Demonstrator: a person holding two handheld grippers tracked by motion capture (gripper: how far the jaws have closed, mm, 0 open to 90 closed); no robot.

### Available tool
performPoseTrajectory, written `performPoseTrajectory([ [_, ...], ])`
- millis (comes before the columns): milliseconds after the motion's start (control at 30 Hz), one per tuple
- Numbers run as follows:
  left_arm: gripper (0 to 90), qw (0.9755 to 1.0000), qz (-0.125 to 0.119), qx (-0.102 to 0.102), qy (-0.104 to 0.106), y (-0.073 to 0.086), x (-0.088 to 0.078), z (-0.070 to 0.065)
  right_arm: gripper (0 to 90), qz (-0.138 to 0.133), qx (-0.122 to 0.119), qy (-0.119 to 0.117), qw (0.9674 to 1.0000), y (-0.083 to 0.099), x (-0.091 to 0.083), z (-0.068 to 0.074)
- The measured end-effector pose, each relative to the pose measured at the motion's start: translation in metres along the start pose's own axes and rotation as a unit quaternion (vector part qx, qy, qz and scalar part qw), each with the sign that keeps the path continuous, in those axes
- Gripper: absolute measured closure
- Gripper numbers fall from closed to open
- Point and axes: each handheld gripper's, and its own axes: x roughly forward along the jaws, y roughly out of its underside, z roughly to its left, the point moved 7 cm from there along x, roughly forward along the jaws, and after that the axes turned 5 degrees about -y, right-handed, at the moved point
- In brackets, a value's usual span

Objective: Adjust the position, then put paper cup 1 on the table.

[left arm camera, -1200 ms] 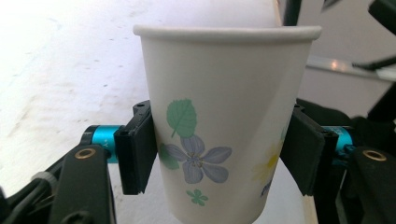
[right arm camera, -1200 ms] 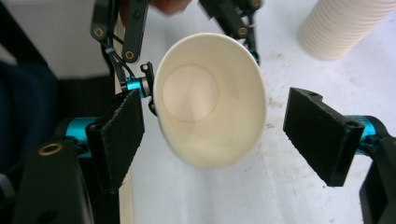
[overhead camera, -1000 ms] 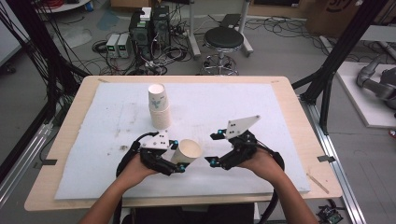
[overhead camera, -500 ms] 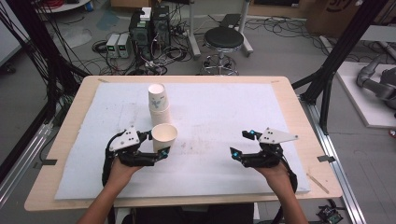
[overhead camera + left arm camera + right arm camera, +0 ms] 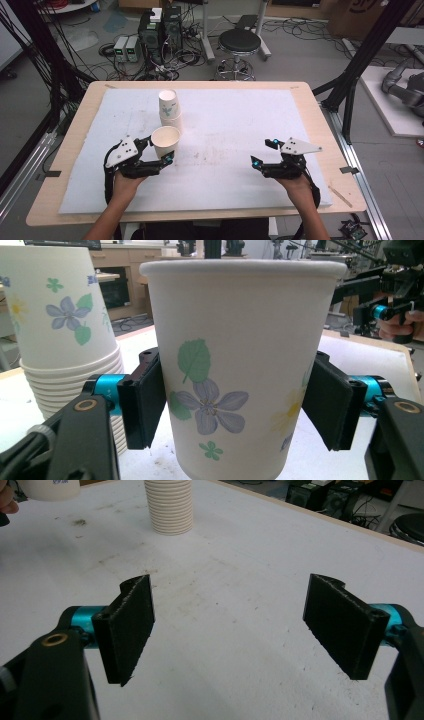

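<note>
While your left gripper (image 5: 159,150) clasps the white paper cup with printed flowers and leaves (image 5: 165,142) low on its wall, both black pads pressed to its sides in the left gripper view, the cup stands upright, mouth up, near the left front part of the white foam mat (image 5: 235,125). Just behind it, close to touching, rises the stack of nested white paper cups with the same flower print (image 5: 169,108), so you have little room on that far side. To the right of the cup the mat lies open all the way across to your right gripper (image 5: 264,152). Its jaws stand wide apart with nothing between them, low over the mat near the right front; bare mat lies all around them.

The cup in your grip is plain white inside, with a rolled rim, a green leaf, a pale violet flower and a faint yellow one on its wall.

The mat is scuffed with grey smudges toward its middle. It covers most of the light wooden table (image 5: 80,105), whose edge shows as a border on every side. Beyond the table, on the grey floor, stand a black round stool (image 5: 240,42) and computer boxes with tangled cables (image 5: 160,30).
</note>
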Motion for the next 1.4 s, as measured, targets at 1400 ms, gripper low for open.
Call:
performPoseTrajectory([
  [1400,31.3,0.9742,0.097,-0.066,-0.193,0.050,-0.033,0.119,21.1,0.012,-0.013,0.003,0.9998,0.007,-0.003,0.004],
])
